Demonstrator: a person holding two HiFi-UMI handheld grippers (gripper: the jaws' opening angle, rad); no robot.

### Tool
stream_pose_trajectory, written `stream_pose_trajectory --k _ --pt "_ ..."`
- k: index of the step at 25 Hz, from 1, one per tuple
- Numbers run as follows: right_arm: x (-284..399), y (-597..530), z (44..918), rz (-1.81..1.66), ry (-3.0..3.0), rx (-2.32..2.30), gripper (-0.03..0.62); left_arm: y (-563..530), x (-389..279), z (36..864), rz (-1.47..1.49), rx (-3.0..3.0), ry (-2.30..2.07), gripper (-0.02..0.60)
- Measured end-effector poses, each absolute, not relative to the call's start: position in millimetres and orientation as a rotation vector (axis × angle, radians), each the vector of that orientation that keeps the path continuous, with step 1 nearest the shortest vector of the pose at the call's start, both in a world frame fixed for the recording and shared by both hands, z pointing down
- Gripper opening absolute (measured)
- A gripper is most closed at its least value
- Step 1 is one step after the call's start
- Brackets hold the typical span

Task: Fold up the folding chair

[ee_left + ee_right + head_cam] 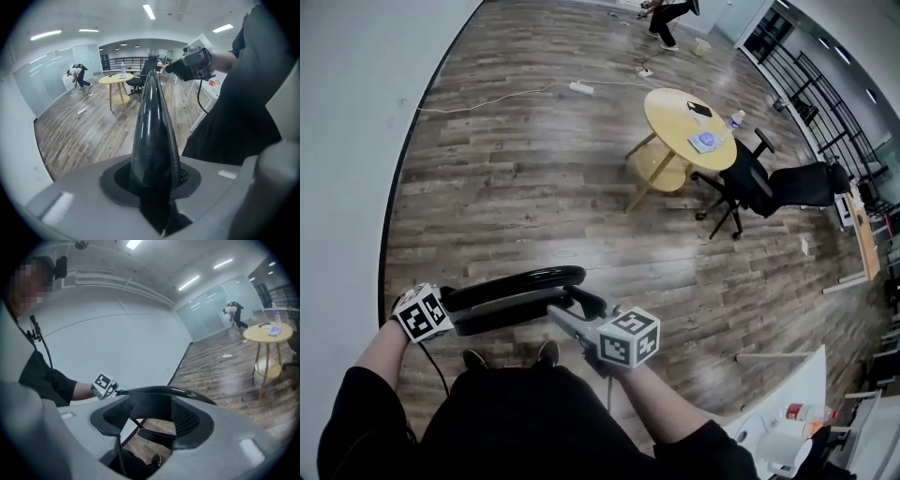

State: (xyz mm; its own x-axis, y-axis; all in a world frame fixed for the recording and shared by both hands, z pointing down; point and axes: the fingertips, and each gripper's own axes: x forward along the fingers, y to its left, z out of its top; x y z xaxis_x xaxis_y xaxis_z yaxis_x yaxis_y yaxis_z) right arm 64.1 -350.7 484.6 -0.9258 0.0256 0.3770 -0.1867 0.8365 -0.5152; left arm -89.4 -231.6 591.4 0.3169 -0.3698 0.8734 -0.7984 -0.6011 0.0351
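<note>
My left claw is clamped on the glossy black rim of the folding chair, which sits close in front of me. My right claw gapes wide at the rim's other end, gripping nothing.

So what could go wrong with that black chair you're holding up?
Only the left hand-held gripper looks clamped on the shiny folding chair, so it could slip. The right hand-held gripper stands open near the rim, giving no backup. The person's shoes sit right below a drop.
</note>
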Motion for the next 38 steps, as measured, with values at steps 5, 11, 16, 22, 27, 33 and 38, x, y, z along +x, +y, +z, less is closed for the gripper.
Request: stream_pose_trajectory --k 5,11,16,22,27,33,38 --pt "55.9 -345.4 477.8 0.515 -2.633 -0.008 0.268 -224.3 -80.8 593.3 1.230 2.136 -1.026 0.115" --pt "47.5 -339.8 478.9 0.093 -2.543 -0.147 0.268 -221.2 -75.5 592.9 1.246 2.158 -1.030 0.115" --pt "37.6 -339.3 496.0 -0.212 -2.404 -0.259 0.268 -223.3 -75.8 593.3 1.247 2.166 -1.028 0.114" --pt "30.5 -347.0 521.5 -0.421 -2.262 -0.347 0.268 -224.9 -74.7 592.9 1.249 2.169 -1.028 0.115" --pt "24.6 -350.1 541.1 -0.456 -2.171 -0.446 0.268 -224.9 -73.1 593.4 1.251 2.173 -1.027 0.114" --pt "21.7 -341.9 570.7 -0.557 -2.001 -0.600 0.268 -223.4 -73.5 593.8 1.246 2.170 -1.026 0.112" --pt "29.0 -337.7 593.0 -0.574 -1.876 -0.685 0.268 -221.7 -70.1 593.4 1.245 2.169 -1.024 0.112"
